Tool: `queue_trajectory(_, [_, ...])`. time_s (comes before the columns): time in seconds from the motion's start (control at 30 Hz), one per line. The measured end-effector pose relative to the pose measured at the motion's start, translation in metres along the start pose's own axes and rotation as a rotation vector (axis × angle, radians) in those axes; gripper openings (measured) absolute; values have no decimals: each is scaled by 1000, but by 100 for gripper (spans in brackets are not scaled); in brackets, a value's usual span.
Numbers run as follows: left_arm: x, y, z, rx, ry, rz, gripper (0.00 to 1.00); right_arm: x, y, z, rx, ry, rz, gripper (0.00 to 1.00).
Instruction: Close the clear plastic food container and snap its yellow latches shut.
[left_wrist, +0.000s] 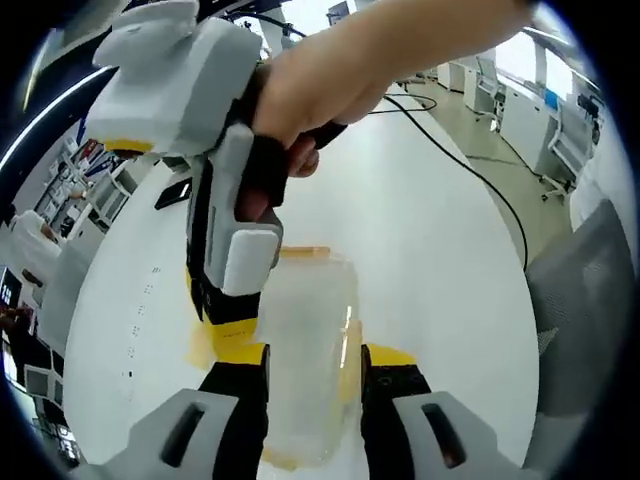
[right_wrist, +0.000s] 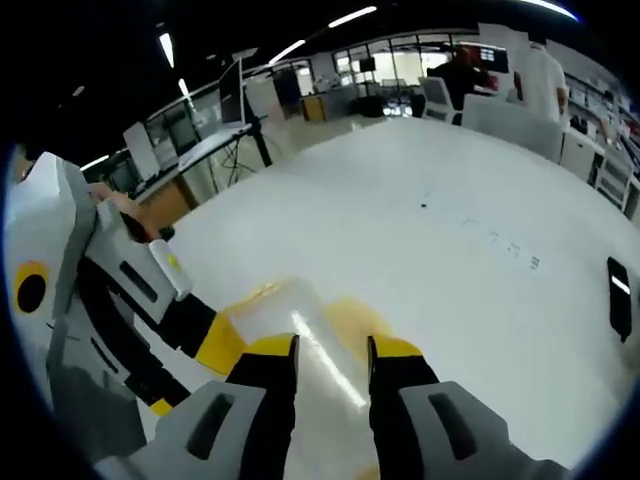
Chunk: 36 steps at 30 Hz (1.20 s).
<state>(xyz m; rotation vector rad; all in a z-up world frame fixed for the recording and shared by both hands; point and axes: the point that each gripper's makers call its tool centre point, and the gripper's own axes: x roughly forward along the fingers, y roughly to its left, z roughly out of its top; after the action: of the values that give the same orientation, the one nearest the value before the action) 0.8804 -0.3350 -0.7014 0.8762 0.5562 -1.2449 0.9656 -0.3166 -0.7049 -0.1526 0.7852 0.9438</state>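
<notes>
container (left_wrist: 305, 350) dead ahead at 12 of your left gripper (left_wrist: 313, 385), long axis along jaws | jaws apart, straddling it | right gripper (right_wrist: 332, 372) jaws apart over lid, other gripper (left_wrist: 228, 300) at 10 | both near

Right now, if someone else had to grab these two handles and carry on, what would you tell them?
Left gripper: jaws astride the clear plastic food container on the white table, part open.
Right gripper: jaws over the container's lid, a narrow gap between them; it also comes down onto the container's left side in the left gripper view.
Done: lid appears to be on.
Left: yellow latches; I cannot tell which are snapped, so check each.
</notes>
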Motion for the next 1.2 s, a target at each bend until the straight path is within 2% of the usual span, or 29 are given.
queue_trajectory(0.23, [7, -5, -1, 47, 11, -7, 34, 1, -1, 2, -44, 37, 65, 27])
queue_trajectory(0.4, [10, -8, -4, 81, 29, -8, 34, 2, 7, -4, -70, 82, 134, 28])
queue_trajectory(0.53, [13, -10, -6, 106, 44, -8, 33, 4, 13, -15, -131, 159, 204, 31])
queue_trajectory(0.63, [14, -9, -7, 129, 50, 8, 32, 5, 14, -14, -159, 185, 226, 33])
queue_trajectory(0.87, [15, -4, -8, 145, 51, 22, 31, 10, 6, -15, -181, 240, 271, 32])
queue_trajectory(1.07, [17, -3, -12, 156, 60, 22, 33, 6, 15, -22, -180, 261, 309, 34])
queue_trajectory(1.2, [18, -4, -12, 184, 66, 25, 34, 9, 13, -23, -160, 273, 330, 34])
